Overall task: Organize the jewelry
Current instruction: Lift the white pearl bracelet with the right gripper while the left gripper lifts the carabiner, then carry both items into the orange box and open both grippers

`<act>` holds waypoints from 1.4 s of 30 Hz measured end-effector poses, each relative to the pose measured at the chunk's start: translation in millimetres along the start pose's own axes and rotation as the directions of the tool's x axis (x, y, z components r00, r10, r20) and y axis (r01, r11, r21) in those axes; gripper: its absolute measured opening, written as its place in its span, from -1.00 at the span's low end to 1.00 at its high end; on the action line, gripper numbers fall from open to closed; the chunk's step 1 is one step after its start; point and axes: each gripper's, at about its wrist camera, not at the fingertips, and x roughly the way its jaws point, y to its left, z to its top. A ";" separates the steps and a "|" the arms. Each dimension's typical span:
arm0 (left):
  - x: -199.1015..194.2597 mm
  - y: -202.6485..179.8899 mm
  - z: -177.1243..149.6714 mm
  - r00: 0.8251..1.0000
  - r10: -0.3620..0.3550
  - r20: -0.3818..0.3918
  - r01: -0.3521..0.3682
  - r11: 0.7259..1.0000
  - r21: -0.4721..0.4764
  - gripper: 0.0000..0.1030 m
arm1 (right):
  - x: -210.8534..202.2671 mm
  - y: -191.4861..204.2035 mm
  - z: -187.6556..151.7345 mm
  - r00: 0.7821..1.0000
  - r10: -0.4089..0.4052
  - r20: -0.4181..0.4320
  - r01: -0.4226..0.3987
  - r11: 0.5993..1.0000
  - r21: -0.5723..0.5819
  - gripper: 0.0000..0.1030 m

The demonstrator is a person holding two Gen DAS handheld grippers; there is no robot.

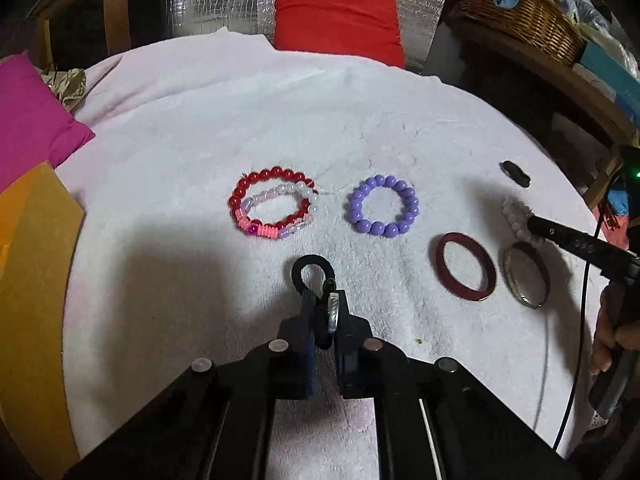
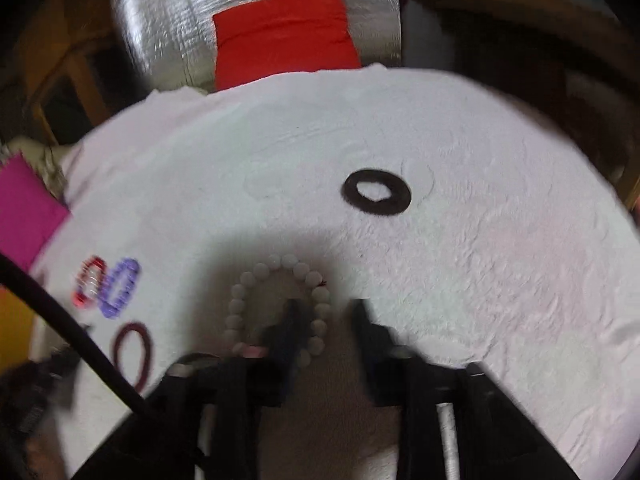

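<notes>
My left gripper (image 1: 323, 304) is shut on a black band and a silvery bangle (image 1: 333, 312), held just above the white towel (image 1: 280, 120). Ahead lie a red bead bracelet (image 1: 269, 182) stacked with a pink-white one, and a purple bead bracelet (image 1: 383, 204). To the right lie a dark red bangle (image 1: 466, 266), a metal bangle (image 1: 525, 273) and a black ring (image 1: 515, 174). My right gripper (image 2: 325, 308) is open, its left finger inside the white bead bracelet (image 2: 276, 304). The black ring (image 2: 376, 191) lies beyond it.
A red cushion (image 1: 338, 16) sits at the back, a magenta cushion (image 1: 30, 120) and orange board (image 1: 36, 280) at the left. A wicker basket (image 1: 516, 12) stands on a shelf at the back right. The towel's edge drops off at the right.
</notes>
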 end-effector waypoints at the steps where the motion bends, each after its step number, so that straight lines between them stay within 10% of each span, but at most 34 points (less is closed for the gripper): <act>1: -3.8 0.1 0.5 1.000 -0.005 0.009 0.005 1.000 0.001 -0.85 | -1.0 1.0 0.1 1.000 -0.005 0.002 0.005 1.000 -0.001 -0.80; 12: -75.7 3.7 -0.7 0.988 -0.058 0.146 0.065 0.997 -0.045 -0.85 | -70.3 25.9 7.4 0.961 0.146 0.234 -0.156 0.988 0.025 -0.80; 22: -205.6 54.7 -40.3 0.942 0.101 0.321 -0.053 0.987 -0.155 -0.85 | -115.1 156.7 -13.6 0.820 0.529 0.219 -0.514 0.848 -0.128 -0.79; 31: -219.5 160.2 -116.1 0.938 0.316 0.141 -0.263 0.916 -0.304 -0.85 | -132.2 286.8 -77.3 0.671 0.741 0.026 -0.718 0.659 -0.226 -0.79; 42: -168.3 199.8 -143.8 0.945 0.323 -0.052 -0.319 0.874 -0.366 -0.76 | -91.1 354.0 -122.2 0.624 0.754 -0.204 -0.779 0.581 -0.236 -0.73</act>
